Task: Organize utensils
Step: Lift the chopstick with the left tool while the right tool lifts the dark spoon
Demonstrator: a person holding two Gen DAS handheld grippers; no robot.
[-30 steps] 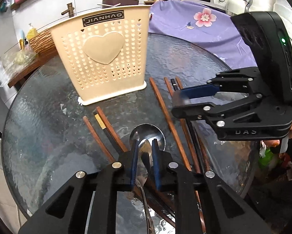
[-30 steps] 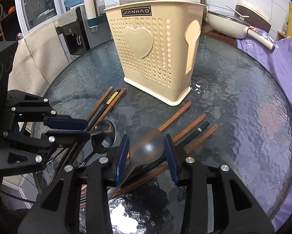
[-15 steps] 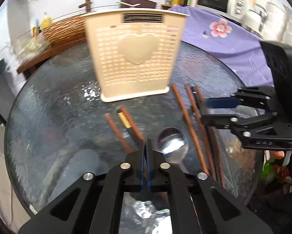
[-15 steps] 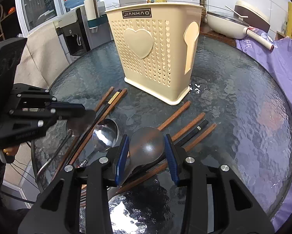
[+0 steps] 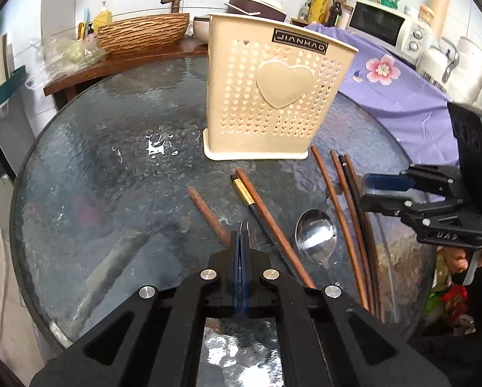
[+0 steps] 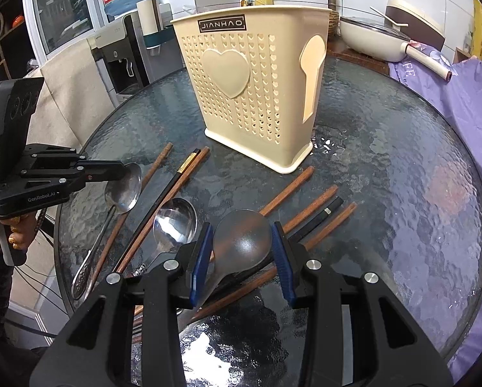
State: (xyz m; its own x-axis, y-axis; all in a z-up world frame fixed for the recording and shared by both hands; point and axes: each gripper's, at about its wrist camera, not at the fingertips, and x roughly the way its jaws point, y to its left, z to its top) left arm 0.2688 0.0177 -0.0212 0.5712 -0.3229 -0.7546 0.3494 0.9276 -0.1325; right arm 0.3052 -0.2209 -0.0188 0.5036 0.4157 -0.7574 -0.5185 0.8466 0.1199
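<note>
A cream perforated utensil holder (image 5: 274, 96) (image 6: 250, 93) stands upright on the round glass table (image 5: 112, 167) (image 6: 402, 177). My left gripper (image 5: 242, 235) (image 6: 125, 174) is shut on a steel spoon (image 6: 121, 190), held edge-on above the table with its handle hanging down. A second steel spoon (image 5: 316, 235) (image 6: 175, 221) lies among wooden and black chopsticks (image 5: 266, 216) (image 6: 163, 206). My right gripper (image 6: 242, 242) (image 5: 382, 190) hovers with its blue pads on either side of a matte grey spoon's bowl (image 6: 242, 240), jaws apart.
More chopsticks (image 6: 308, 213) (image 5: 350, 209) lie right of the spoons. A purple cloth (image 6: 460, 96) covers the surface beyond the table. A wicker basket (image 5: 141, 32), pots and a microwave (image 5: 386, 29) stand behind.
My left gripper closed on the steel spoon, lifted it off the table and turned left. The right gripper stayed over the grey spoon.
</note>
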